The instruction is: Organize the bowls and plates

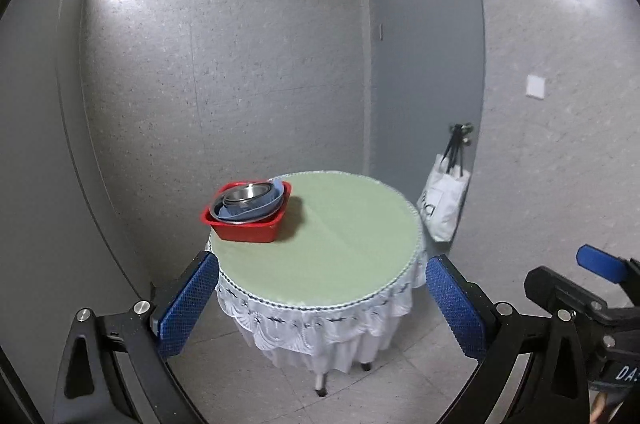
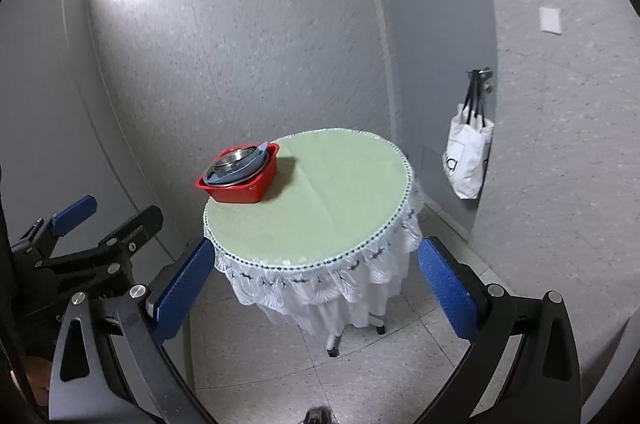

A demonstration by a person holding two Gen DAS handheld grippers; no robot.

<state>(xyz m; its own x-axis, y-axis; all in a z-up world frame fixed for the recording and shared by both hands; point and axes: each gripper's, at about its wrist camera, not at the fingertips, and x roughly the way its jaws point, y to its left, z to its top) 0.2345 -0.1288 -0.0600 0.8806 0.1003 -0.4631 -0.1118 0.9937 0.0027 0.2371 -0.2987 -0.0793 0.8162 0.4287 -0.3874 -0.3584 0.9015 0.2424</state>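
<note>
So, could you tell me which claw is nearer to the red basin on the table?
Left, though only narrowly. The left claw and the right claw both hang open before the table's near edge, well short of the red basin, which sits at the far left.

The right hand-held gripper (image 2: 316,282) hangs in the air short of a round bench (image 2: 340,192) under a pale green cloth with a white lace skirt, its blue fingers (image 2: 182,290) spread wide and holding nothing. A red tub (image 2: 244,182) sits at the bench's left edge, with a blue bowl (image 2: 240,170) and a metal bowl (image 2: 234,157) nested inside. The left hand-held gripper (image 2: 108,220) shows at the left. A white bag (image 2: 466,156) hangs from a door handle.
</note>
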